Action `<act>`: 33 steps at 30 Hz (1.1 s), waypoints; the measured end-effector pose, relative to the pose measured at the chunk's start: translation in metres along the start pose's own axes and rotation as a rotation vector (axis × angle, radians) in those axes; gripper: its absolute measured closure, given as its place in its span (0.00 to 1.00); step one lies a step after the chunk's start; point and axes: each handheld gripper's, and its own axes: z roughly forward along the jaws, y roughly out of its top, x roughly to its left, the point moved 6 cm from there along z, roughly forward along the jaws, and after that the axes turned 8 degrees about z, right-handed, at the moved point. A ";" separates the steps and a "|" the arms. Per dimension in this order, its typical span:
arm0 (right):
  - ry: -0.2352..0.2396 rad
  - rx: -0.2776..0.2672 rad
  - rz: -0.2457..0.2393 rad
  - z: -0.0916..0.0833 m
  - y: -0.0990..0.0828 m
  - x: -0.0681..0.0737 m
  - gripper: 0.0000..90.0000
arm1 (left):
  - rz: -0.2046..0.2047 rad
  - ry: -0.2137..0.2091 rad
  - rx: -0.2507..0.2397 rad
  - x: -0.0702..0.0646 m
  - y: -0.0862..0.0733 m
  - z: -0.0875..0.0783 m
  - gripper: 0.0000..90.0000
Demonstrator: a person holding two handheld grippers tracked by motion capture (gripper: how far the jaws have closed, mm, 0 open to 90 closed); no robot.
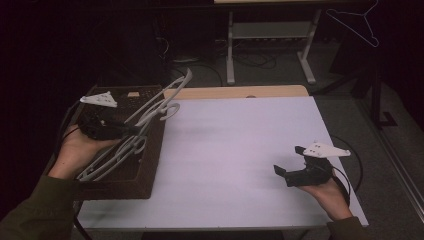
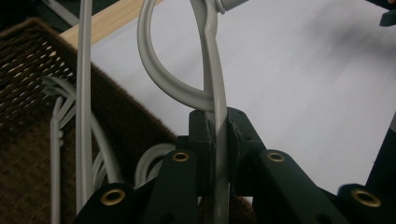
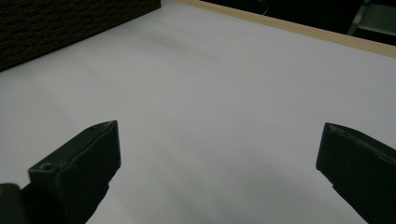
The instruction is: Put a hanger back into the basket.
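One grey hanger [image 2: 215, 107] pinched in left claw [image 2: 217, 140] over basket [image 1: 150, 165]; right claw [image 3: 219, 158] spread.

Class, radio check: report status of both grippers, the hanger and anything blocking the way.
Left gripper shut on grey hanger, held above wicker basket. Right gripper open, empty, over white table. Nothing blocking.

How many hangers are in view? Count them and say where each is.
At least 3. One grey hanger is clamped in the left gripper above the basket; at least one more hanger lies in that basket, others possibly hidden; a wire hanger hangs at top right.
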 end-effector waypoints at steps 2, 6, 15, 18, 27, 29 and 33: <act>-0.001 0.001 0.002 0.000 0.000 0.000 0.00 | -0.009 0.006 0.000 0.004 -0.006 -0.003 0.91; -0.002 0.002 0.003 0.000 0.000 -0.001 0.00 | -0.025 0.018 0.021 0.012 -0.021 -0.009 0.91; -0.007 0.007 0.007 0.000 0.000 -0.002 0.00 | -0.068 0.053 0.051 0.031 -0.054 -0.024 0.91; -0.009 0.008 0.008 0.000 0.000 -0.002 0.00 | -0.070 0.067 0.056 0.036 -0.063 -0.031 0.91; -0.007 0.016 0.008 0.002 0.000 -0.001 0.00 | -0.106 0.084 0.092 0.043 -0.085 -0.035 0.91; -0.005 0.017 0.010 0.002 0.000 -0.001 0.00 | -0.110 0.087 0.105 0.046 -0.089 -0.033 0.91; -0.007 0.015 0.012 0.002 0.000 -0.001 0.00 | -0.112 0.077 0.121 0.048 -0.094 -0.026 0.91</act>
